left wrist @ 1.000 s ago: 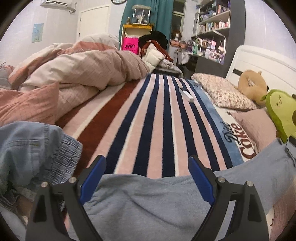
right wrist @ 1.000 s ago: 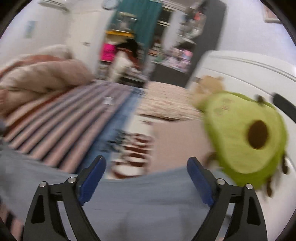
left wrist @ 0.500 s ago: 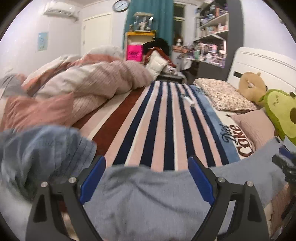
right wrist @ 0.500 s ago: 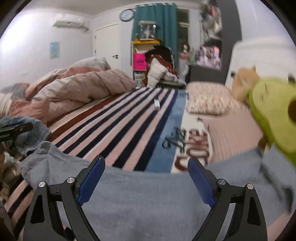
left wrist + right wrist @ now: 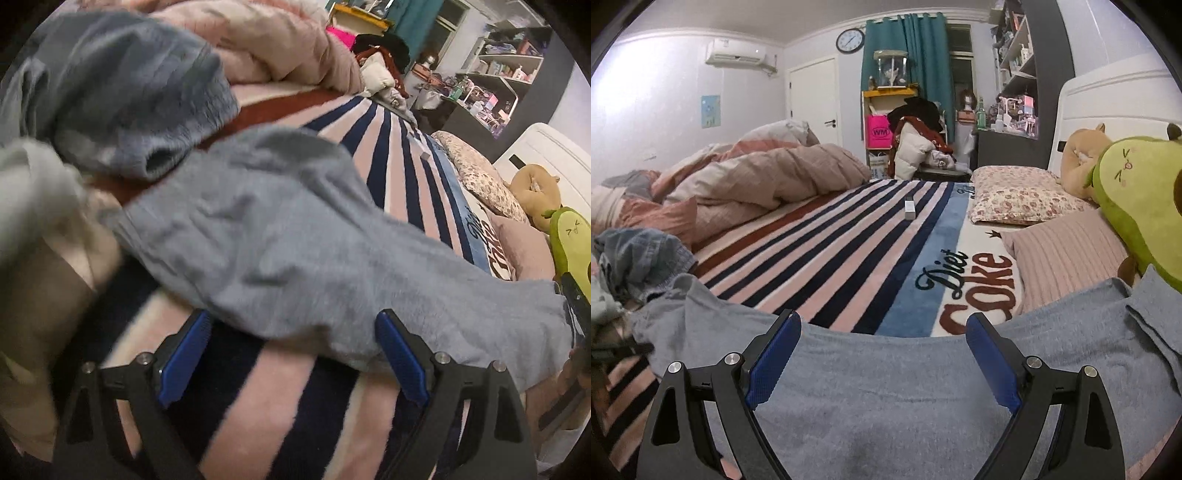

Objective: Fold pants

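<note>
Grey-blue pants (image 5: 303, 236) lie stretched across the striped blanket (image 5: 391, 155), running from upper left to lower right in the left wrist view. My left gripper (image 5: 293, 350) is open and empty, its tips at the near edge of the pants. In the right wrist view the pants (image 5: 886, 387) spread across the bottom. My right gripper (image 5: 882, 354) is open and empty, low over the cloth. The right gripper's dark frame shows at the far right edge of the left wrist view (image 5: 576, 295), by the end of the pants.
A crumpled denim garment (image 5: 129, 92) lies beside the pants, also in the right wrist view (image 5: 639, 254). A pink duvet (image 5: 757, 177) is heaped at the left. Pillows (image 5: 1015, 199), an avocado plush (image 5: 1145, 206) and a small white box (image 5: 909, 208) lie on the bed.
My left gripper has tipped down and swung left, so the pants and denim garment now fill its view. The right wrist view has steadied, with the pants lying flatter beneath it.
</note>
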`<state>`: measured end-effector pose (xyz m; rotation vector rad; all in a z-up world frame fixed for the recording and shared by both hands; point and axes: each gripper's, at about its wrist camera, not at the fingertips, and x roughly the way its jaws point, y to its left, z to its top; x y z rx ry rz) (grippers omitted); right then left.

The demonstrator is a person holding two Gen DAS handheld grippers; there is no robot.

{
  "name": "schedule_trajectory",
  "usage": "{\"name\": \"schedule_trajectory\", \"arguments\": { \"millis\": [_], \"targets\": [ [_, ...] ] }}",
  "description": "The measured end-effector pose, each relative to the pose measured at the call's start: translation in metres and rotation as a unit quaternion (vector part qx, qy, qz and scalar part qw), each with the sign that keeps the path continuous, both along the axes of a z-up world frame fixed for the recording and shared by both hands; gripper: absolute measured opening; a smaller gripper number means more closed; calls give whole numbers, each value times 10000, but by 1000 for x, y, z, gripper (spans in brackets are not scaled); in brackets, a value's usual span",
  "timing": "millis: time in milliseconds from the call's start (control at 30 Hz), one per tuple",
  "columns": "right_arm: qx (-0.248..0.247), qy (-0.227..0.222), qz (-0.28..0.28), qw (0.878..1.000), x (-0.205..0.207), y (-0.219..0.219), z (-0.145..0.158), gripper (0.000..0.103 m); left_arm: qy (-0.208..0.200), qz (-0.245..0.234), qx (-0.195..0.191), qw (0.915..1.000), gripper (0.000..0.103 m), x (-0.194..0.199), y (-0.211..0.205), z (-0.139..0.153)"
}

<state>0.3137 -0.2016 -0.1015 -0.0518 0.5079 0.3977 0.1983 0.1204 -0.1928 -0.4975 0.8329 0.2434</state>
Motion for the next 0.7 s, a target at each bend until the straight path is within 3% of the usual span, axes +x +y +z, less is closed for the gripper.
{"name": "schedule_trajectory", "arguments": {
  "millis": [267, 300, 367, 400, 433, 500, 567, 700],
  "targets": [
    [100, 48, -52, 9999, 3, -2, 0, 89, -512, 569, -176, 9969, 88, 29, 31, -8],
    [104, 54, -54, 9999, 3, -2, -1, 89, -553, 656, -154, 9962, 85, 33, 37, -8],
    [110, 61, -56, 9999, 4, -2, -1, 89, -566, 824, -99, 9949, 58, 39, 46, -7],
    [117, 62, -60, 9999, 4, -2, -1, 89, -607, 847, -59, 9945, 35, 41, 49, -4],
    [113, 58, -52, 9999, 4, -2, 0, 89, -652, 786, -25, 9948, 23, 41, 50, -1],
    [145, 38, -69, 9999, 3, -2, 0, 89, -841, 605, 245, 9943, 11, 40, 46, 12],
    [220, 56, -51, 9997, 4, -3, 0, 89, -1136, 556, 632, 9900, 10, 34, 40, 35],
    [402, 155, 112, 9990, 4, -1, 0, 89, -1553, 704, 885, 9814, 10, 20, 50, 77]
  ]
}}
